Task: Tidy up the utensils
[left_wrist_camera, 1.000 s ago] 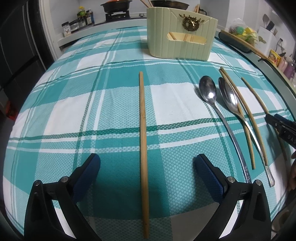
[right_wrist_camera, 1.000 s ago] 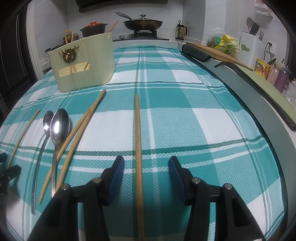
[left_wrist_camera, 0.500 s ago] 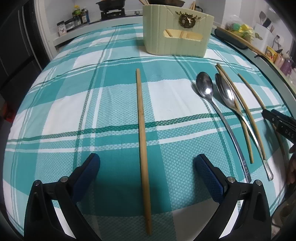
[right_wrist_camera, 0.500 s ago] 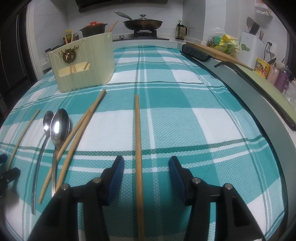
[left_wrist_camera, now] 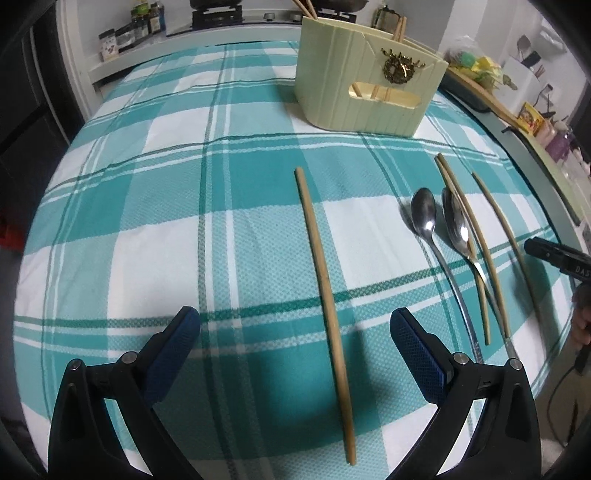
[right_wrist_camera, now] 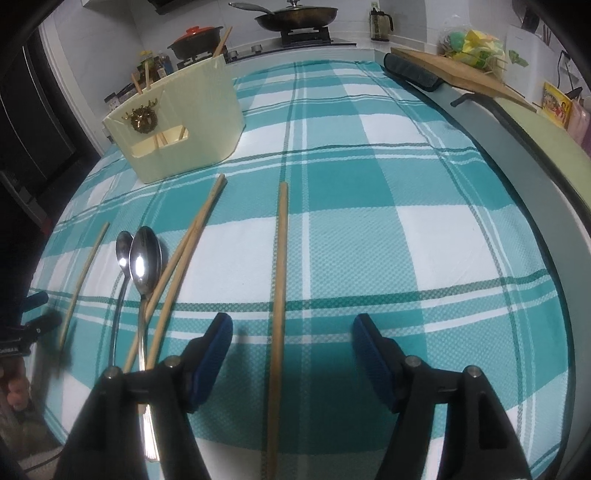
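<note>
A cream utensil holder (left_wrist_camera: 369,88) stands at the far side of the teal plaid cloth, with chopsticks in it; it also shows in the right wrist view (right_wrist_camera: 177,125). My left gripper (left_wrist_camera: 295,339) is open over a single wooden chopstick (left_wrist_camera: 323,258), which lies between its fingers. My right gripper (right_wrist_camera: 291,343) is open over another single chopstick (right_wrist_camera: 279,295). Between the two lie two metal spoons (left_wrist_camera: 424,218) (right_wrist_camera: 142,258) and a pair of chopsticks (left_wrist_camera: 476,240) (right_wrist_camera: 184,251).
The cloth-covered table (right_wrist_camera: 369,229) ends in a grey rim (right_wrist_camera: 546,192) at the right. A wooden cutting board (right_wrist_camera: 458,70) and bottles sit beyond it. A stove with a pan (right_wrist_camera: 295,16) and a pot is at the back.
The right gripper's jaws have opened wider and it has lifted a little. The left gripper has swung so the holder and the utensils sit further right in its view.
</note>
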`<state>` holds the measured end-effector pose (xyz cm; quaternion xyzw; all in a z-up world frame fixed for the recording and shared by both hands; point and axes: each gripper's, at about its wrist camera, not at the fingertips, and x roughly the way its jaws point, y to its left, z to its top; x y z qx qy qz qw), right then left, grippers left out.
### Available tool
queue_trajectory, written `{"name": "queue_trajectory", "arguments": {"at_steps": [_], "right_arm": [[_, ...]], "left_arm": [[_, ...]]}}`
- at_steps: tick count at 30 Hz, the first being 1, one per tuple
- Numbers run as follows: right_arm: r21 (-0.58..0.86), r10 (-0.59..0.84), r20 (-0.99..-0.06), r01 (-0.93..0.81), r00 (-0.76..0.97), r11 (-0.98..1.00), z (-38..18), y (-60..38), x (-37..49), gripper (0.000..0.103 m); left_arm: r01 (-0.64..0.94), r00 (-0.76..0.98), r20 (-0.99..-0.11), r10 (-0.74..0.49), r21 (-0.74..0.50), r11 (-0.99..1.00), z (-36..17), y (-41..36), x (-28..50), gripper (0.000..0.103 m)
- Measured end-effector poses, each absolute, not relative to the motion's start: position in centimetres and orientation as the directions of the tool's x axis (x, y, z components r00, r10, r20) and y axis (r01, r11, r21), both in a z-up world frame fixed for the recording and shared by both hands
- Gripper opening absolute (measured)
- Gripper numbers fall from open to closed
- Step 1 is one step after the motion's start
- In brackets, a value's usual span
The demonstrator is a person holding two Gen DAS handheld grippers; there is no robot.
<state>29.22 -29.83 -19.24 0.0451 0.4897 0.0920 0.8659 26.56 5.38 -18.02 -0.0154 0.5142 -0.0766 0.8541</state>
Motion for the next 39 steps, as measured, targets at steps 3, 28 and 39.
{"name": "queue_trajectory", "arguments": {"at_steps": [3, 28, 39], "right_arm": [[0.215, 0.248, -0.854, -0.123, 0.457, 0.969, -18.8, -30.4, 30.7, 0.063], [0.035, 0.11, -0.921, -0.2, 0.375, 0.979, -19.9, -25.2, 43.0, 0.008], [0.16, 0.246, -0.783, -0.197, 0.572, 0.967, -12.4, -26.1, 39.9, 0.007]], "left_arm": [[0.123, 0.45, -0.882, -0.14, -0.094, 0.988, -17.9, 5.3, 28.4, 0.102], [0.198, 0.384, -0.921, -0.073, 0.005, 0.98, -19.5, 1.3, 36.2, 0.007], [0.178, 0.595, -0.782, -0.184, -0.095, 0.98, -10.8, 3.4, 32.5, 0.006]]}}
